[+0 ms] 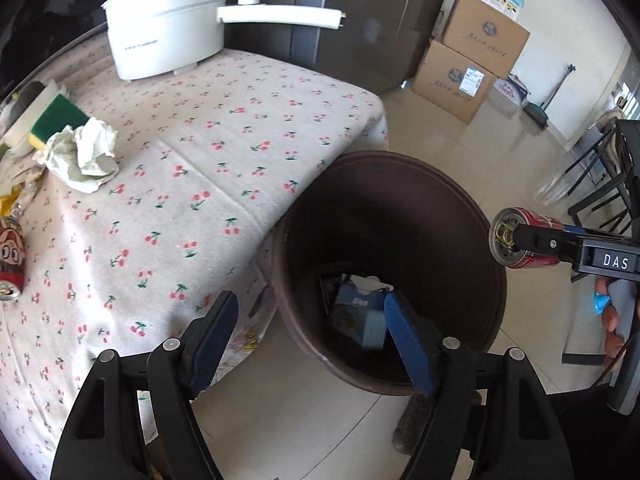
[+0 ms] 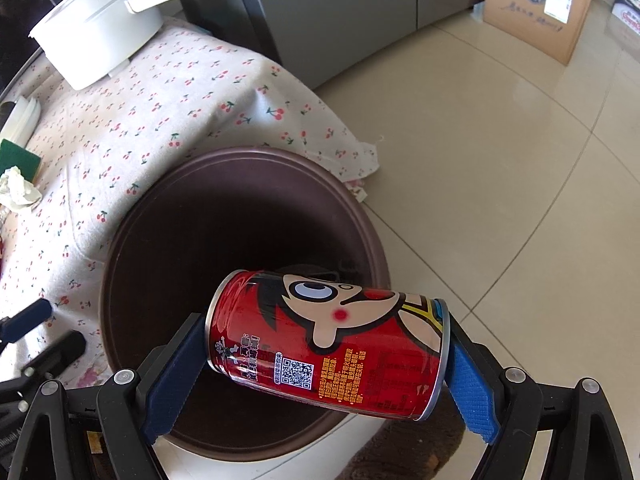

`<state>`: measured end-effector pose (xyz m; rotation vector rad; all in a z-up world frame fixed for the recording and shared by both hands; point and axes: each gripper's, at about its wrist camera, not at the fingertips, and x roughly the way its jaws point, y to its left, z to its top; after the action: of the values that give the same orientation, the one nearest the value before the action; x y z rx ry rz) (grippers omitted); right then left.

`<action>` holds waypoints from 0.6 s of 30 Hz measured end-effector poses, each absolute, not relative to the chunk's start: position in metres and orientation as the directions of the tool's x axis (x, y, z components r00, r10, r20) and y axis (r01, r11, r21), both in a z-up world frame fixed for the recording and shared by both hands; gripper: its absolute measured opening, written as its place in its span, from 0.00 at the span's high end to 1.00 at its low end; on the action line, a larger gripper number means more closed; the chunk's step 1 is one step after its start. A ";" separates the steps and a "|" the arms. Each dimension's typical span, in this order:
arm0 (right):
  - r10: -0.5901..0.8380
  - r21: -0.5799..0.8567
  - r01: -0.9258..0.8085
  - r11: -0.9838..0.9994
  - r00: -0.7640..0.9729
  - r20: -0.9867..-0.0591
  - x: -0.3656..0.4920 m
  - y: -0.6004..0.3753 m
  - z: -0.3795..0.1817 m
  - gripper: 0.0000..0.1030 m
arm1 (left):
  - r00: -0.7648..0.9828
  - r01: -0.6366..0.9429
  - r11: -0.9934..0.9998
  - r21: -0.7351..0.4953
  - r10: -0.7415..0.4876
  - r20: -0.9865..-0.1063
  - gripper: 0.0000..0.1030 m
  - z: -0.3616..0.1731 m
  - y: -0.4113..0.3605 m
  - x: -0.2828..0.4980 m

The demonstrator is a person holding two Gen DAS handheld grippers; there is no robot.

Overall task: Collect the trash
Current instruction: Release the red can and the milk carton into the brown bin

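My left gripper (image 1: 312, 340) stands open above the near rim of the brown trash bin (image 1: 472, 216), its blue pads empty. A blue carton (image 1: 360, 316) and other scraps lie at the bottom of the bin. My right gripper (image 2: 324, 356) is shut on a red cartoon-printed can (image 2: 328, 340), gripped end to end and held tilted over the bin's (image 2: 132, 236) mouth. The same can (image 1: 520, 240) shows at the right of the left wrist view. On the cherry-print tablecloth (image 1: 224, 152) lie a crumpled paper wad (image 1: 84, 156) and a second red can (image 1: 10, 256) at the left edge.
A white electric pot (image 1: 168, 28) with a long handle stands at the table's back. A green-yellow sponge (image 1: 56, 120) and a yellow wrapper (image 1: 8, 196) lie by the paper wad. Cardboard boxes (image 1: 472, 56) are stacked against the far wall. A black chair frame (image 1: 600, 184) stands right.
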<state>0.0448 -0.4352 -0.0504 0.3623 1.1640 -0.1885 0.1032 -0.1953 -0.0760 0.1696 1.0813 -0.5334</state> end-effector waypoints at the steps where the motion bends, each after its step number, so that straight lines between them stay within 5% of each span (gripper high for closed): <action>1: 0.042 0.180 0.325 0.928 0.388 -0.921 0.046 -0.434 -0.051 0.12 | 0.364 0.477 0.871 -0.113 -0.313 -0.877 0.22 -0.075 -0.189 0.105; 18: 0.029 0.113 0.259 0.959 0.305 -0.952 0.080 -0.388 -0.073 0.11 | 0.439 0.302 0.953 0.029 -0.112 -0.891 0.08 -0.064 -0.085 0.120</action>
<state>0.0798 -0.3883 -0.0729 0.2646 1.2561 -0.1544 0.1199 -0.0847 -0.0644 0.1945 1.0873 -0.2596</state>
